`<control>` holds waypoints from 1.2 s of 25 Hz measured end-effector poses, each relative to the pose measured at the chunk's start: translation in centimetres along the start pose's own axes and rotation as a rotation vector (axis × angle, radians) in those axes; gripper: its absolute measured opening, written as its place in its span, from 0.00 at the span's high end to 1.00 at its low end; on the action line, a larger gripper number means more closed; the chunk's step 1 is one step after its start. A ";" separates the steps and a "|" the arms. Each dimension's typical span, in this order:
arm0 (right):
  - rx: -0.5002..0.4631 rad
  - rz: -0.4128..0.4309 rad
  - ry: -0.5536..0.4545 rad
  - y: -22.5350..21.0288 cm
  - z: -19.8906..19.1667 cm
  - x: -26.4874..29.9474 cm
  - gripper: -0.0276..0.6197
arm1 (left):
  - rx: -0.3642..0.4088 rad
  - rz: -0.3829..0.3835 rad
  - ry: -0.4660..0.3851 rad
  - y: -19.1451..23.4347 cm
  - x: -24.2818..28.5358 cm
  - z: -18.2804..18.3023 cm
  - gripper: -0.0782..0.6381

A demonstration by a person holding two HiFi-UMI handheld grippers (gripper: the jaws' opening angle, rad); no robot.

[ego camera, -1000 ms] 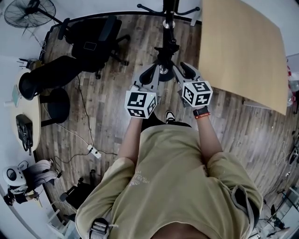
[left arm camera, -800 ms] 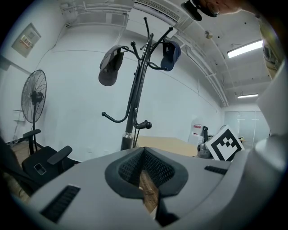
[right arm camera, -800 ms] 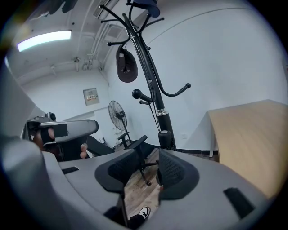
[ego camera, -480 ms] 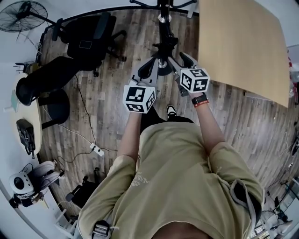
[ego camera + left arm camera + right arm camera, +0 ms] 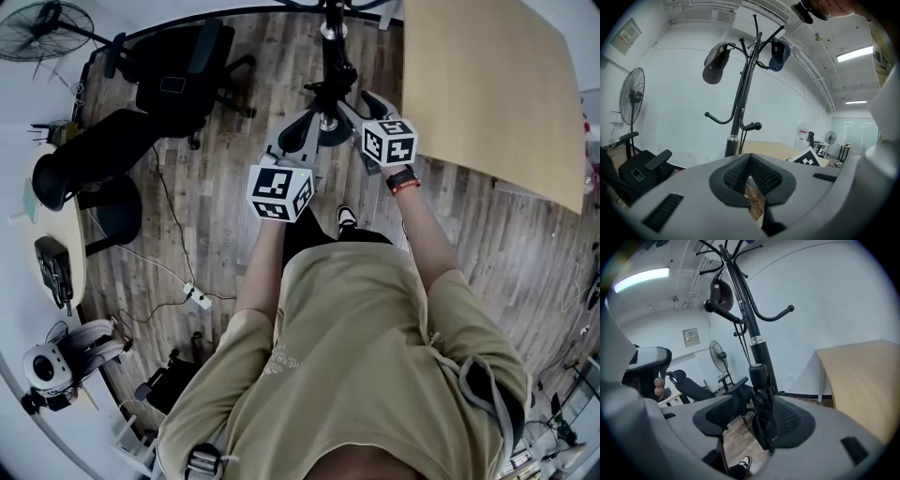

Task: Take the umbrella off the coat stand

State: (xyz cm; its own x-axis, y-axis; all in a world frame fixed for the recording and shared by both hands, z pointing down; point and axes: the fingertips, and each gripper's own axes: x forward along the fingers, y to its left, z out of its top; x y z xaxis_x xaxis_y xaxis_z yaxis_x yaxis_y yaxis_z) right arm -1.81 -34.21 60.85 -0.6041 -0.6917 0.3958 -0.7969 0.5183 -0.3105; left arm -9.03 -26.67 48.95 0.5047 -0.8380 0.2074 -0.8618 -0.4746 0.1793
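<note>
Umbrella (image 5: 762, 401) hangs from the coat stand (image 5: 740, 310) between your right gripper's (image 5: 754, 420) jaws, which have just been opening and no longer press it. Your left gripper (image 5: 749, 161) points near level, clenched empty. The tabletop (image 5: 478, 94) edge lies near your right, with wood floor (image 5: 211, 220) to your left.

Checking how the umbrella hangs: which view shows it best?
The right gripper view: the folded black umbrella hangs close and central by the coat stand. The head view leaves it indistinct from above; the left gripper view shows the stand, not the umbrella.

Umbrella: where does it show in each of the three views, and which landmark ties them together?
Head view: umbrella at upper centre, against the pole.
Left gripper view: not visible in it.
Right gripper view: lower centre, hanging in front of the pole.
Shared landmark: the coat stand.
</note>
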 end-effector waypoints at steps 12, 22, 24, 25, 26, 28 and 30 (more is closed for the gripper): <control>-0.062 0.012 -0.057 -1.2 3.1 3.1 0.53 | -0.006 0.012 0.005 0.2 -0.7 -0.4 0.86; -0.096 0.085 -0.100 -1.5 5.0 4.1 0.52 | -0.013 0.013 -0.001 0.2 -0.6 -0.1 0.86; -0.114 0.141 -0.106 -1.0 5.2 4.1 0.52 | -0.009 0.014 0.002 0.2 -0.8 -0.1 0.86; -0.124 0.175 -0.108 -0.8 5.3 4.1 0.52 | -0.008 0.015 0.004 0.2 -0.8 -0.2 0.86; -0.134 0.209 -0.108 -0.5 5.4 4.1 0.52 | -0.006 0.016 0.006 0.3 -0.9 -0.2 0.86; -0.147 0.282 -0.103 -0.1 5.6 4.2 0.52 | -0.002 0.019 0.011 0.5 -1.1 -0.4 0.86; -0.154 0.353 -0.083 0.4 5.5 4.4 0.52 | -0.005 0.021 0.015 0.8 -1.3 -0.6 0.86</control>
State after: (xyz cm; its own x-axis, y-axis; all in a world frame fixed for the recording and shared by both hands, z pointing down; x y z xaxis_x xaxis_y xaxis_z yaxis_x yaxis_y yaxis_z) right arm -4.69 -39.84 57.69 -0.8436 -0.4924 0.2144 -0.5360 0.7969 -0.2787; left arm -10.34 -25.79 49.37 0.4871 -0.8437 0.2256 -0.8720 -0.4555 0.1795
